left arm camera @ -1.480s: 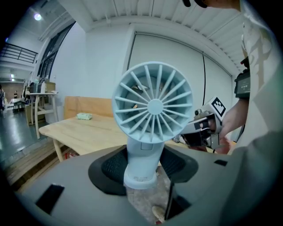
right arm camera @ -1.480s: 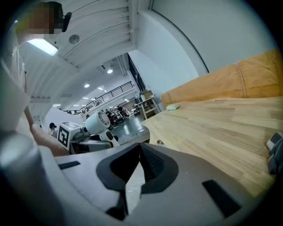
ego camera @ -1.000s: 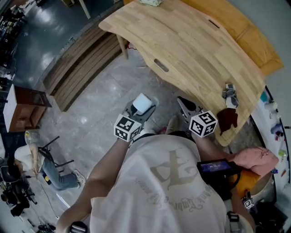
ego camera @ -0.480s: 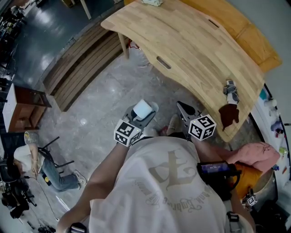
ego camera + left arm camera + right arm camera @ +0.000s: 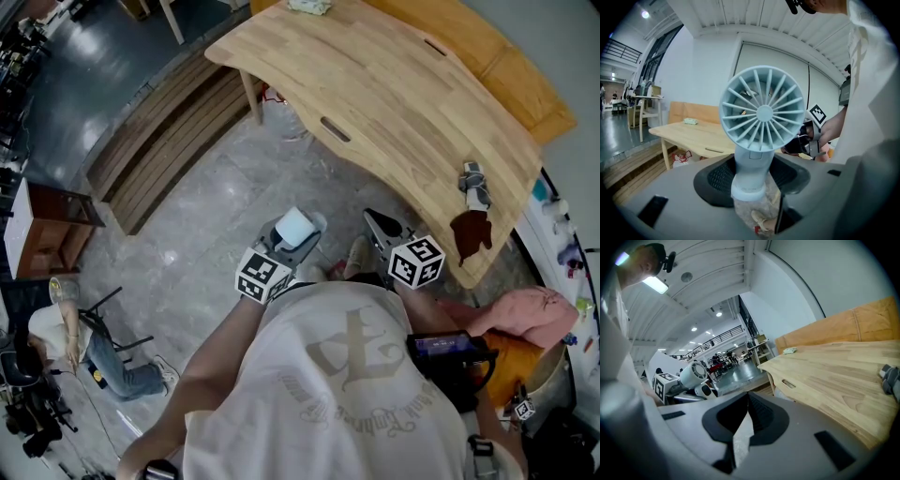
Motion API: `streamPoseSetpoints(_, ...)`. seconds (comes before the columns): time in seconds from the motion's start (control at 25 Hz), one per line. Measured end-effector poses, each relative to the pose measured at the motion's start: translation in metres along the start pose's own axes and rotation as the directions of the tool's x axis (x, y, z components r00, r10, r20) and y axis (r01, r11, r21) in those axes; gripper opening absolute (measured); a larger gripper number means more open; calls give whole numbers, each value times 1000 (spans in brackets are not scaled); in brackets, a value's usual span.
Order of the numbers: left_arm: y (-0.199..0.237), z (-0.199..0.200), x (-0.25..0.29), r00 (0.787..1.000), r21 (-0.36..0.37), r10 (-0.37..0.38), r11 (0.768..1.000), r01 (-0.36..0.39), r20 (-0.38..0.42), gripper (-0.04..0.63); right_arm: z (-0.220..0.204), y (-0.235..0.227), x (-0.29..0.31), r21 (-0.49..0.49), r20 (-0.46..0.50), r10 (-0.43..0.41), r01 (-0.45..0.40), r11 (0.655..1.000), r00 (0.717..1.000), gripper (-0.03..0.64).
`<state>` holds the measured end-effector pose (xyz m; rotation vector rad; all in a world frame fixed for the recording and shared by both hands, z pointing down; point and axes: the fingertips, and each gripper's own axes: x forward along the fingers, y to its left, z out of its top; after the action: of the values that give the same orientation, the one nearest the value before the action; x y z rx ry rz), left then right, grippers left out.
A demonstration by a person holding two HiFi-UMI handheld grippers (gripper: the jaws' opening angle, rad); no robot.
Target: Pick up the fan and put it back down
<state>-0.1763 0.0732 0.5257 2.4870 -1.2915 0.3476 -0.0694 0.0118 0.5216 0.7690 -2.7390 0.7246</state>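
The pale blue hand-held fan (image 5: 761, 122) stands upright between the jaws of my left gripper (image 5: 752, 176), which is shut on its handle, with the round grille facing the camera. In the head view the fan (image 5: 296, 226) and left gripper (image 5: 289, 240) hang over the stone floor, short of the wooden table (image 5: 403, 84). My right gripper (image 5: 382, 227) is beside it, near the table's front edge. Its jaws are closed with nothing between them. In the right gripper view the right gripper (image 5: 746, 416) faces the tabletop, and the fan (image 5: 696, 372) shows at left.
On the table's right end lie a grey-white bundle (image 5: 474, 186) and a dark brown item (image 5: 471, 234); a green thing (image 5: 309, 6) sits at the far end. Wooden steps (image 5: 169, 131) run at left. A pink cap (image 5: 530, 314) lies at right. A seated person (image 5: 66, 328) is at lower left.
Both grippers have drawn back a little toward the person's body, away from the table edge. The fan stays held in the left gripper.
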Motion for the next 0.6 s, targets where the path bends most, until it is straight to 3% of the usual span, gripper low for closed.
streamPoseSetpoints(0.6, 10, -5, -6, 1000, 11, -3, 1000, 3, -13, 236, -2, 6, 4, -8, 11, -22, 22, 1000, 1000, 14)
